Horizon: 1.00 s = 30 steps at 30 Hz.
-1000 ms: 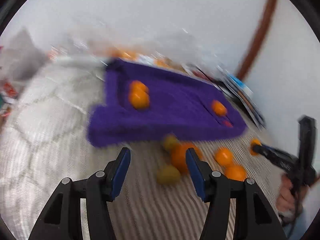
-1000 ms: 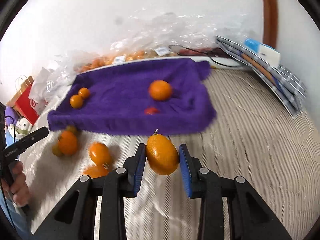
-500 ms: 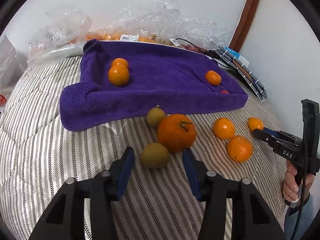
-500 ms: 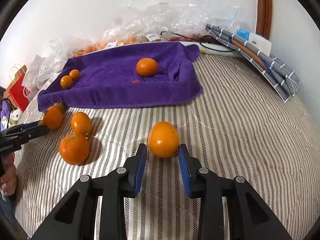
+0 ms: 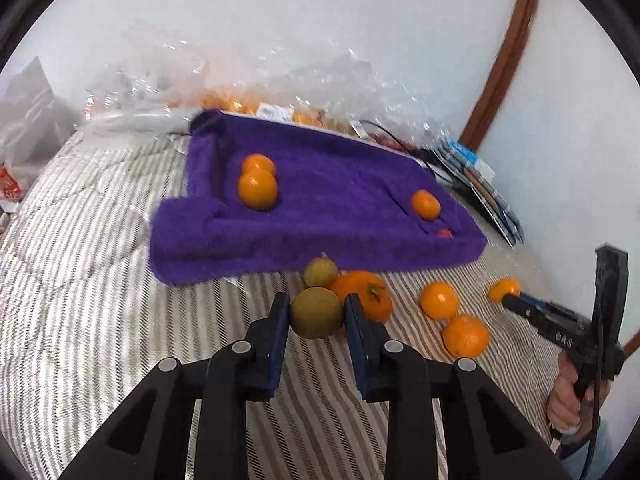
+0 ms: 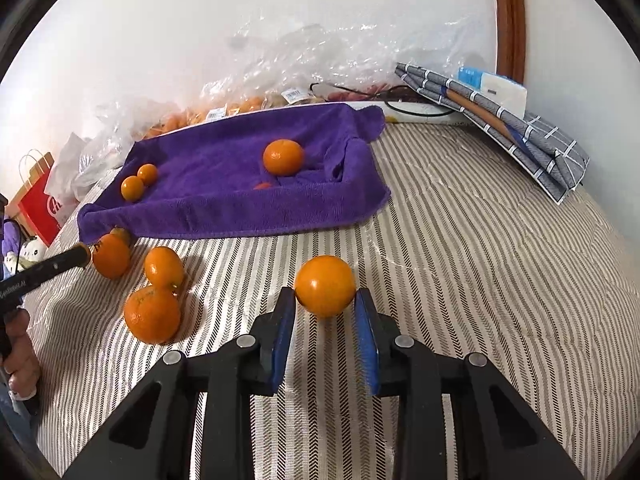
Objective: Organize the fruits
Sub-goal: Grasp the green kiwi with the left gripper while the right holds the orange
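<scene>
My left gripper (image 5: 316,312) is shut on a green-yellow fruit (image 5: 317,313) and holds it just above the striped bedcover. A second green fruit (image 5: 321,273) and a large orange (image 5: 366,295) lie right behind it. My right gripper (image 6: 325,305) has its jaws close on each side of an orange (image 6: 325,286) that rests on the cover; contact is unclear. The purple towel tray (image 6: 224,216) holds two small oranges (image 6: 133,188) at its left, a bigger one (image 6: 283,157) and a small red fruit (image 6: 262,186).
Loose oranges (image 6: 152,314) lie on the cover in front of the tray. Plastic bags of fruit (image 6: 248,88) stand behind the tray along the wall. A folded grey checked cloth (image 6: 520,132) lies at the back right. A red paper bag (image 6: 40,200) stands far left.
My left gripper moved forward, closed on the green-yellow fruit and lifted it slightly. My right gripper lowered its orange onto the cover a second ago and now stays around it.
</scene>
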Available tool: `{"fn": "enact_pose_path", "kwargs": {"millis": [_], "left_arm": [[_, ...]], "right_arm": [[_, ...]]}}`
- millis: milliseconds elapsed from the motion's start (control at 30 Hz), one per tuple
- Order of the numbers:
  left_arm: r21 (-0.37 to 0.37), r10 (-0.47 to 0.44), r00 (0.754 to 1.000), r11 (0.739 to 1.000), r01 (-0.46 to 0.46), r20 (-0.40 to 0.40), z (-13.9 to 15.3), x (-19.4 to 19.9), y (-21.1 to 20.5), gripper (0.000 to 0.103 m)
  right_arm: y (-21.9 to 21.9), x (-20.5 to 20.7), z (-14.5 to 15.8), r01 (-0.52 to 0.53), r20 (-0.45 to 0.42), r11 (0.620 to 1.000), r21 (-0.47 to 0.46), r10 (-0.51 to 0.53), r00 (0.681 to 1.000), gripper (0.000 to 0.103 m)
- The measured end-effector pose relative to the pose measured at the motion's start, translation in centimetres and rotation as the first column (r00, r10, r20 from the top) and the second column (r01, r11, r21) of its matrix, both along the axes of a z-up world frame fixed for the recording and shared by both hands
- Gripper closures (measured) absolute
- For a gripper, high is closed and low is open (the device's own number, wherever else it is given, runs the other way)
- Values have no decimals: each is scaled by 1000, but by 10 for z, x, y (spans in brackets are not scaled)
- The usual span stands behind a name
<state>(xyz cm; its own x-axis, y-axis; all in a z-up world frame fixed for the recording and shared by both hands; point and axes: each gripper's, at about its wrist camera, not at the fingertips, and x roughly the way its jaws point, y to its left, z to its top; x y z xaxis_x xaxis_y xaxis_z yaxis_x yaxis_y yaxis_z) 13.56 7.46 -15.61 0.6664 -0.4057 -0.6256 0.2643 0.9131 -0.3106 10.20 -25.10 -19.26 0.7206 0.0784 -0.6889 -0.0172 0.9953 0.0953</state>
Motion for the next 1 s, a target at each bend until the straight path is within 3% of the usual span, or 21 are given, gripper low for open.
{"fn": "enact_pose_path", "kwargs": {"millis": [267, 367, 533, 633, 733, 1000], "left_arm": [[-17, 60, 996, 998, -59, 59, 8, -1, 8, 76], [-30, 77, 995, 997, -75, 61, 10, -1, 12, 76], [-43, 97, 994, 995, -95, 52, 9, 1, 16, 76], [-51, 96, 993, 994, -93, 62, 11, -2, 18, 76], [-56, 96, 994, 994, -94, 48, 9, -2, 20, 76], [-46, 70, 996, 997, -67, 53, 10, -2, 16, 76]], "right_arm": [[-8, -7, 4, -8, 39, 999, 45, 6, 999, 73], [-15, -10, 5, 11, 51, 998, 64, -14, 999, 82], [-20, -14, 6, 41, 58, 996, 76, -45, 997, 83], [-17, -11, 4, 31, 42, 997, 64, -33, 999, 82], [-11, -6, 1, 20, 14, 999, 29, -20, 1000, 71], [4, 8, -12, 6, -88, 998, -69, -12, 996, 70]]}}
